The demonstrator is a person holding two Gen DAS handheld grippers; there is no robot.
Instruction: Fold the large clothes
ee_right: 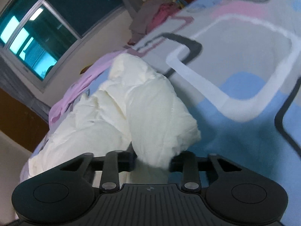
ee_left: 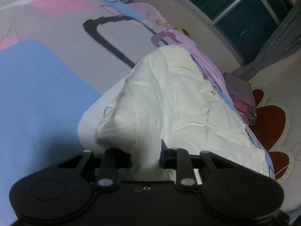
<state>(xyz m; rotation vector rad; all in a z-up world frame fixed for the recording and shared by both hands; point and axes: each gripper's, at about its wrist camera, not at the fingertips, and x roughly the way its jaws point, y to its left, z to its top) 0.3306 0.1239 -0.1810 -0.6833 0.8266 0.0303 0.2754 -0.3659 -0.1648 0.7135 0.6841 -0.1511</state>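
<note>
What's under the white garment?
The white garment lies on a patterned bedsheet of blue, pink and grey, with a lilac cloth at its far edge. Whatever lies directly beneath it is covered.

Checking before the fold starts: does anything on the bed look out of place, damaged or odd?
Nothing looks damaged or spilled. The crumpled cream-white garment lies bunched on the patterned blue, grey and pink bedsheet, with the left gripper and right gripper each pinching a bunch. A loose pile of purple and pink clothes sits beyond.

No readable text, label, brand or number appears in either wrist view; the printed shapes on the bedsheet (ee_left: 47, 71) carry no lettering.
</note>
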